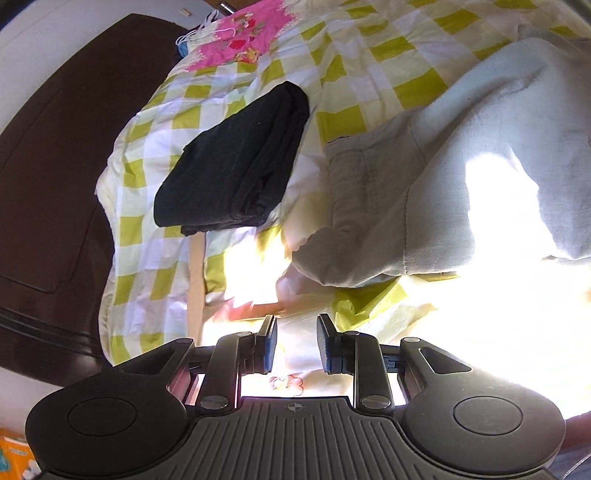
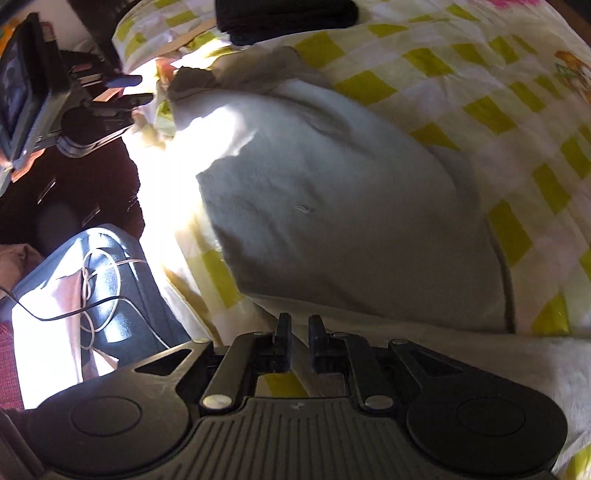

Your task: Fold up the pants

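Light grey pants [image 1: 461,177] lie on a yellow-and-white checked bed cover [image 1: 369,55]; they also fill the middle of the right wrist view [image 2: 351,221]. My left gripper [image 1: 295,345] is open and empty, just short of the pants' near edge in bright sun glare. My right gripper [image 2: 297,343] has its jaws nearly together, with a small gap over the pants' near edge; I cannot tell if cloth is pinched. The left gripper also shows at the upper left of the right wrist view [image 2: 136,88].
A folded black garment [image 1: 236,162] lies on the cover left of the grey pants, also visible in the right wrist view [image 2: 284,16]. A pink patterned cloth [image 1: 240,37] lies beyond. Dark wooden furniture [image 1: 48,166] stands left. The person's jeans and cables [image 2: 96,280] are at the bed's side.
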